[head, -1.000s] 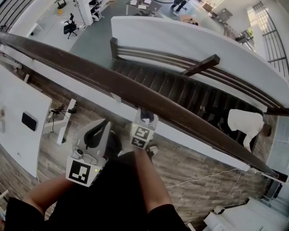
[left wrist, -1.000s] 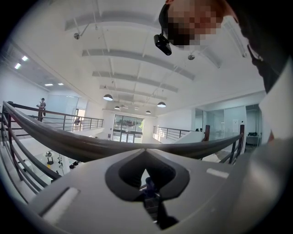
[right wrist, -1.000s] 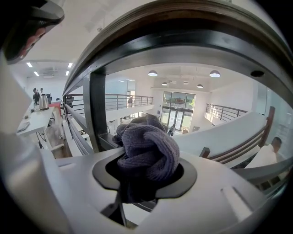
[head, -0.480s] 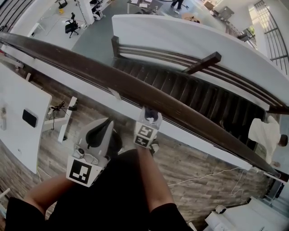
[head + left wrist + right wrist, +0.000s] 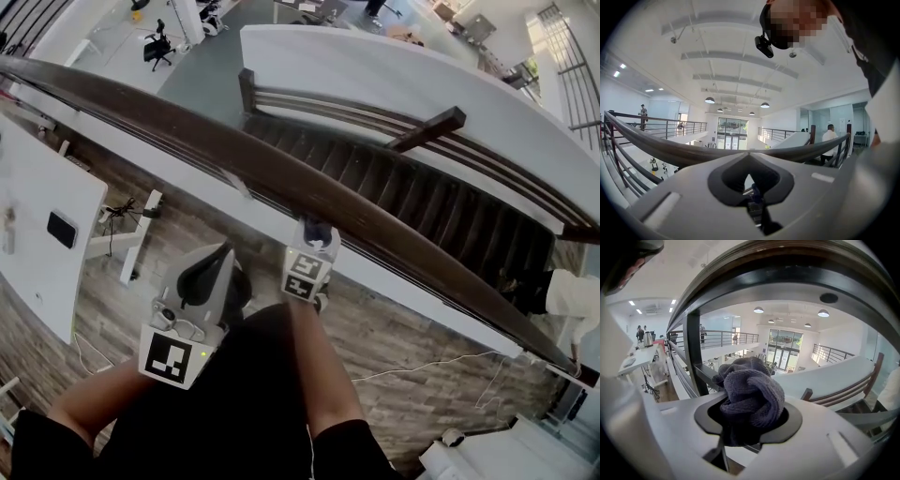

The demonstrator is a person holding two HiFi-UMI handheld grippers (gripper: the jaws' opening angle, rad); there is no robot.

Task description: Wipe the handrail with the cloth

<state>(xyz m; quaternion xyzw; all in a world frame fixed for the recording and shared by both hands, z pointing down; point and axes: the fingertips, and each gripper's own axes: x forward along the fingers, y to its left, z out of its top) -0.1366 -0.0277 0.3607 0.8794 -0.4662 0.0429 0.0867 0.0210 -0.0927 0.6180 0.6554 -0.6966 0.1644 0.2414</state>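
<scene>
The right tongs (image 5: 315, 236) are clamped on a bunched grey cloth (image 5: 751, 394), which bulges past their tips in a loose knot. The cloth sits at the near edge of the dark wooden handrail (image 5: 187, 141). In the right gripper view the rail curves over above it, so I'd judge it is tucked just under the near side rather than pressed on top. Whether it touches, I can't tell. The left tongs (image 5: 221, 259) are together with nothing between them, held near the person's body and apart from the rail. Beyond the rail the staircase (image 5: 422, 202) drops away, with a person (image 5: 567, 292) at its far right. My worry is that the wad is pinched only at its base. Dragging it along the wood could tug it free and drop it down the stairs, or the bare tips could scrape the rail.
</scene>
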